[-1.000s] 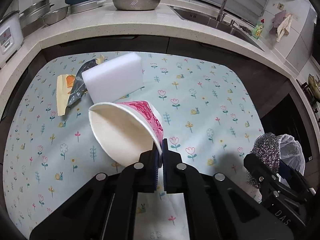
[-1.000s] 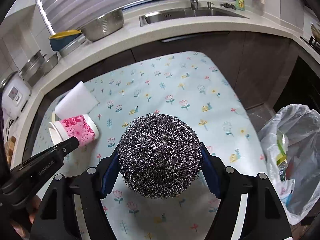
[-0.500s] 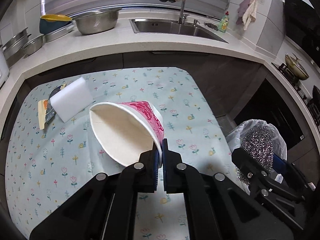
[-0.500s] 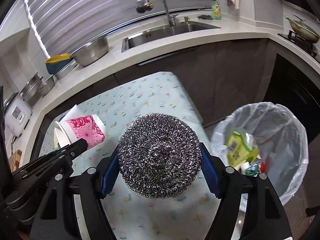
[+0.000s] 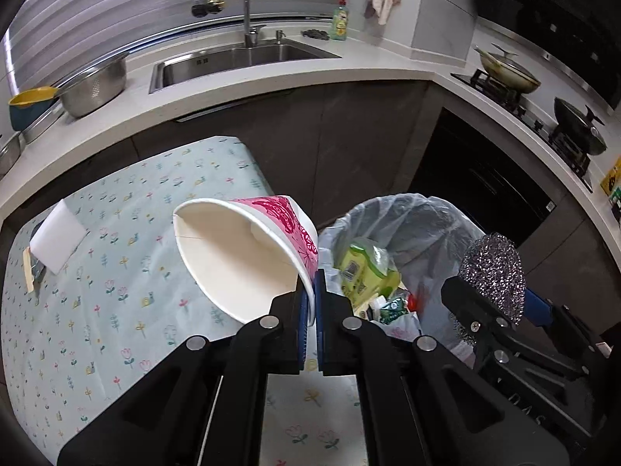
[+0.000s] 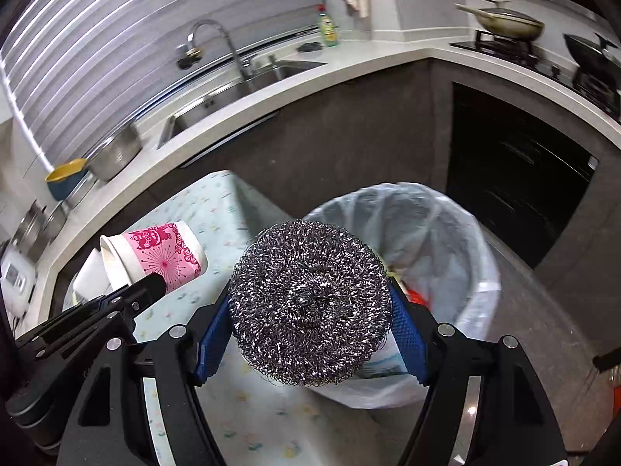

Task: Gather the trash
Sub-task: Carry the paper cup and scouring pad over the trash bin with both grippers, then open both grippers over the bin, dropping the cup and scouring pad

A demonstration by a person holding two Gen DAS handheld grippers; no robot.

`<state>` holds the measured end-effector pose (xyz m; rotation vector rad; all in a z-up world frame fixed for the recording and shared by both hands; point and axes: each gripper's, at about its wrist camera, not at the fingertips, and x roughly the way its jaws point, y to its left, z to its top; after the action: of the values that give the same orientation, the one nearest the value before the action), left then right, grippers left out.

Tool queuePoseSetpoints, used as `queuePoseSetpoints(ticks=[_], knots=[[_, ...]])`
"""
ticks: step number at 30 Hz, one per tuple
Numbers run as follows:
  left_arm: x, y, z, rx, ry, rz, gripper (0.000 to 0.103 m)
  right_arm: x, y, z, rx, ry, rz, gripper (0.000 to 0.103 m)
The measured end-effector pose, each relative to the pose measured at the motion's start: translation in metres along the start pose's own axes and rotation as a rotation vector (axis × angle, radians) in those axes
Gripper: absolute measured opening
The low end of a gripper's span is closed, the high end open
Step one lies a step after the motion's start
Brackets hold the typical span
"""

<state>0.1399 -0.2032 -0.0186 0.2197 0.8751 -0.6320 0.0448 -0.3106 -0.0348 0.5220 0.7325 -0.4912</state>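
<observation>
At the centre of the left wrist view, my left gripper (image 5: 312, 303) is pinched nearly flat on the rim of a paper cup (image 5: 248, 256), white inside with a pink print outside. The cup lies tilted, its mouth turned toward the left of the frame, above the right edge of the floral tablecloth (image 5: 116, 291). Just right of it, lower centre-right, stands the trash bin (image 5: 423, 225), lined with a pale bag and holding green and red packaging.

Filling the middle of the right wrist view, my right gripper (image 6: 310, 326) has its jaws set wide, blue pads pressed on either side of a round steel wool scrubber (image 6: 310, 303). The scrubber hangs over the near left rim of the bin, which sits right of centre.

Toward the left edge of the left wrist view, a white sponge block (image 5: 58, 237) rests on the cloth beside some wrappers (image 5: 31, 272). Along the top runs the counter with its sink (image 5: 240, 58).
</observation>
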Motion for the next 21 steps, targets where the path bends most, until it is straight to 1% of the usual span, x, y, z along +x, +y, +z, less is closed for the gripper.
queuePoseSetpoints(ticks=[5,7,12,14,15,17,18,19,20,21], knots=[[0.009,-0.039,-0.002,0.068,0.017,-0.046,0.003,-0.011,-0.042,0.0,0.063,-0.016,-0.045,0.07],[0.014,-0.051,-0.002,0.084,0.035,-0.077,0.003,-0.014,-0.056,0.0,0.087,-0.02,-0.062,0.07],[0.025,-0.07,0.004,0.093,0.066,-0.157,0.005,-0.017,-0.083,0.0,0.131,-0.026,-0.087,0.07],[0.028,-0.073,0.008,0.086,0.073,-0.191,0.007,-0.016,-0.09,0.001,0.142,-0.027,-0.091,0.07],[0.03,-0.074,0.009,0.086,0.078,-0.196,0.011,-0.015,-0.091,0.002,0.146,-0.027,-0.092,0.07],[0.029,-0.075,0.011,0.085,0.065,-0.191,0.029,-0.013,-0.092,0.004,0.15,-0.026,-0.091,0.07],[0.026,-0.074,0.011,0.087,0.049,-0.182,0.035,-0.013,-0.093,0.004,0.151,-0.025,-0.089,0.07],[0.024,-0.074,0.01,0.085,0.037,-0.168,0.047,-0.01,-0.092,0.005,0.149,-0.023,-0.085,0.07],[0.023,-0.072,0.011,0.079,0.029,-0.158,0.053,-0.008,-0.09,0.005,0.146,-0.021,-0.081,0.07],[0.023,-0.07,0.011,0.072,0.025,-0.156,0.053,-0.007,-0.089,0.005,0.142,-0.02,-0.078,0.07]])
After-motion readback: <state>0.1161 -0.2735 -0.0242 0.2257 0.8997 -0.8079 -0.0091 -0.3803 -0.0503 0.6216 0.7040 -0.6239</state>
